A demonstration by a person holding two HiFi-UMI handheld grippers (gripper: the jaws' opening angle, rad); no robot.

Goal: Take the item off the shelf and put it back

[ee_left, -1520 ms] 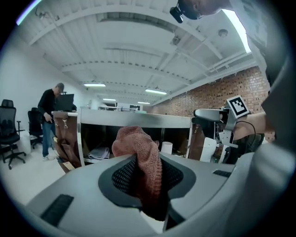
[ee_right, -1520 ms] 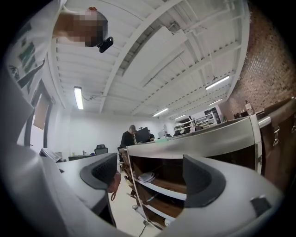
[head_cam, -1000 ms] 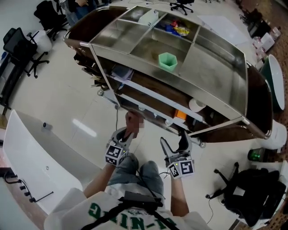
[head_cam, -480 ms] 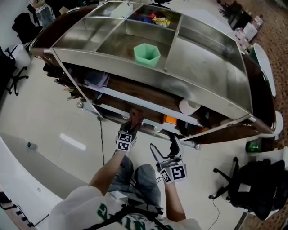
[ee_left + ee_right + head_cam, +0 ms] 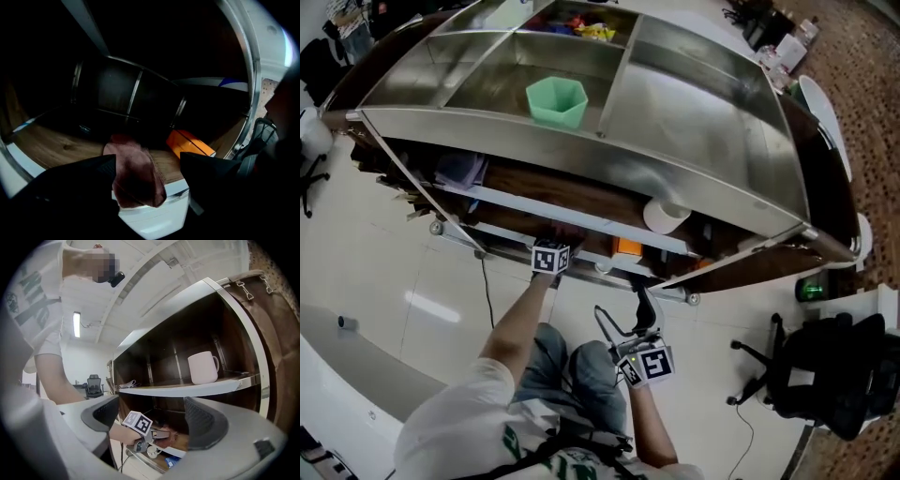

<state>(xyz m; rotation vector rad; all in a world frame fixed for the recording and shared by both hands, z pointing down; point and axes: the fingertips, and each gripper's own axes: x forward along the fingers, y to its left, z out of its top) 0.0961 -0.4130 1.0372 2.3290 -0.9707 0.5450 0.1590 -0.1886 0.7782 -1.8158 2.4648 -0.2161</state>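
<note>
A dark red cloth (image 5: 136, 176) lies on the front edge of the lower wooden shelf (image 5: 56, 147), one end drooping over the white rim. My left gripper (image 5: 147, 164) reaches into that shelf, and its jaws are opening: they stand wide on either side of the cloth without pressing it. The head view shows only its marker cube (image 5: 550, 258) at the shelf's edge. In the right gripper view the left gripper (image 5: 161, 433) points at the cloth (image 5: 174, 434). My right gripper (image 5: 623, 314) hangs open and empty near the person's knees.
An orange box (image 5: 190, 143) sits on the same shelf, right of the cloth. A white mug (image 5: 203, 367) stands on the shelf above. A green hexagonal cup (image 5: 556, 100) rests in the metal top tray (image 5: 694, 122). Office chairs stand at the right (image 5: 825, 375).
The left gripper has moved forward with the cloth, from in front of the cabinet into the lower shelf. The right gripper stayed low and open.
</note>
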